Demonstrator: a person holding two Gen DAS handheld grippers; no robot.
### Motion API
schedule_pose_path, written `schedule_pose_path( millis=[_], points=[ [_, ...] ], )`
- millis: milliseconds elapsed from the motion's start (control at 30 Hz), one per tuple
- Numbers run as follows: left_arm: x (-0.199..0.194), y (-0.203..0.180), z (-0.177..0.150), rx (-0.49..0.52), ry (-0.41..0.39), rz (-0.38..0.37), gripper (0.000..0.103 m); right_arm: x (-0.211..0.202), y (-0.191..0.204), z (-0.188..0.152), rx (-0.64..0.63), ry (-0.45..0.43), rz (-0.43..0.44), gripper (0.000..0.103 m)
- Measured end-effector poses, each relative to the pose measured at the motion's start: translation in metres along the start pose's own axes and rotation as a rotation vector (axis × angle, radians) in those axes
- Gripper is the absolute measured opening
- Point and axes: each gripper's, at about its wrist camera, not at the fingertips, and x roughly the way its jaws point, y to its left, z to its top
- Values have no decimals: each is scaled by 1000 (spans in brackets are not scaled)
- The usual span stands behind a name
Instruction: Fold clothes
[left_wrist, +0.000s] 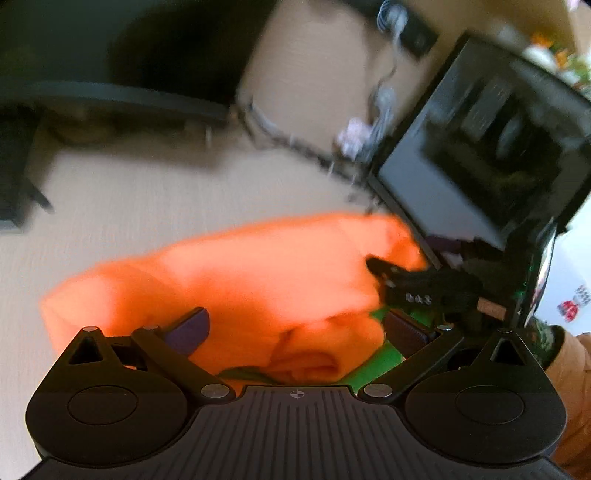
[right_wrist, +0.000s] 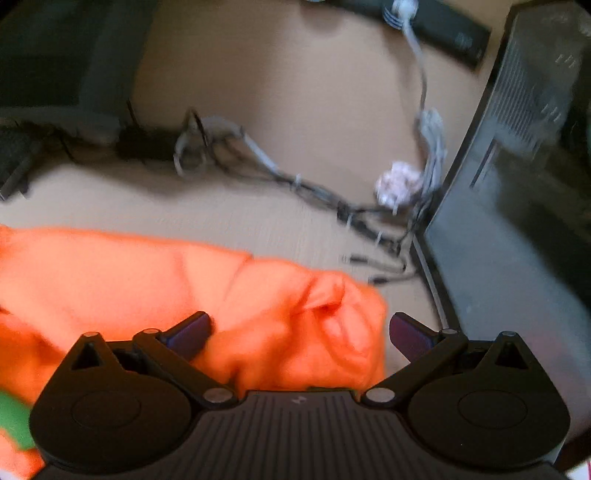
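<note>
An orange garment lies bunched on the pale wooden table, with a green surface under its near edge. My left gripper is open, its purple-padded fingers spread over the cloth. The right gripper shows in the left wrist view at the garment's right end. In the right wrist view the same orange garment fills the lower left. My right gripper is open, its fingers straddling the garment's bunched right edge. Both views are motion-blurred.
A black computer case stands at the right. A tangle of grey and black cables lies on the table beyond the garment. A dark monitor base sits at the far left. A green patch shows at the lower left.
</note>
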Motion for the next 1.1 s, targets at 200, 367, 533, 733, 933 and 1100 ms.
schedule_pose_path(
  millis=[200,367,533,733,933,1100],
  points=[
    [-35,44,-13,-65,-27,278,103,-51,16,-28,69,8,254,98],
    [-42,49,-21,-67,-11,369,103,-49,28,-46,-25,39,198,95],
    [-50,17,-16,11,-38,224,103,-69,20,-47,-188,-24,119,85],
    [-2,-44,-28,245,65,150,103,-57,13,-53,-262,5,79,44],
    [24,-36,-42,265,165,248,103,-50,-6,-45,-234,-30,0,44],
    [5,-25,-42,209,149,248,103,-72,-31,-49,-44,-17,137,44]
  ],
)
